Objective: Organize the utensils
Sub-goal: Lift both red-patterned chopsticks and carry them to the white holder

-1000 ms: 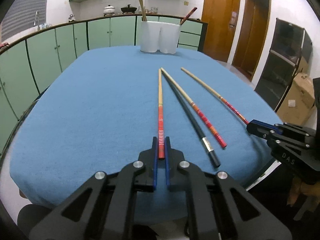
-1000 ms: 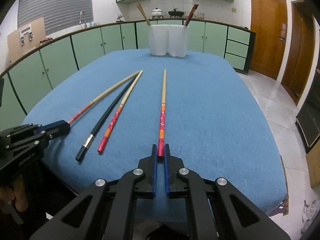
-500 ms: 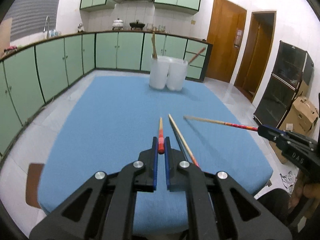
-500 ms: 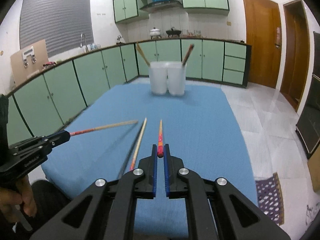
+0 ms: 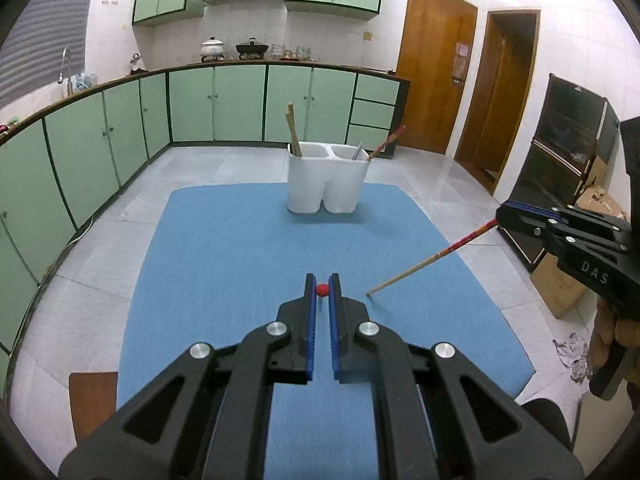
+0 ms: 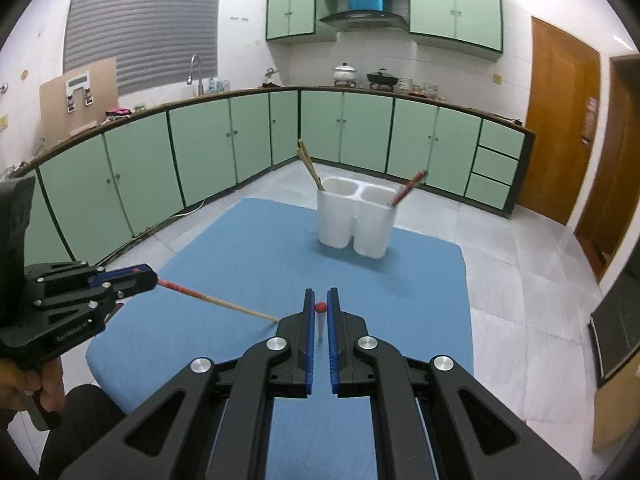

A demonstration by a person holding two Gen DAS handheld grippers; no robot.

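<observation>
My left gripper [image 5: 322,289] is shut on a red-ended chopstick [image 5: 322,289], seen end-on; from the right wrist view that chopstick [image 6: 216,301] slopes down from the left gripper [image 6: 154,278]. My right gripper [image 6: 320,306] is shut on another red-ended chopstick [image 6: 320,307]; it shows in the left wrist view [image 5: 424,263] slanting down from the right gripper [image 5: 498,216]. Both are held high above the blue table [image 5: 224,248]. A white two-cup holder [image 5: 327,178] stands at the table's far end with chopsticks in both cups.
Green cabinets [image 5: 120,128] curve around the left and back. Wooden doors [image 5: 436,80] and a dark cabinet [image 5: 568,152] with cardboard boxes are on the right. The other chopsticks on the table are hidden beneath my grippers.
Both grippers have lifted their chopsticks off the table and risen high, tilting them steeply. The table and holder now look smaller and farther below.
</observation>
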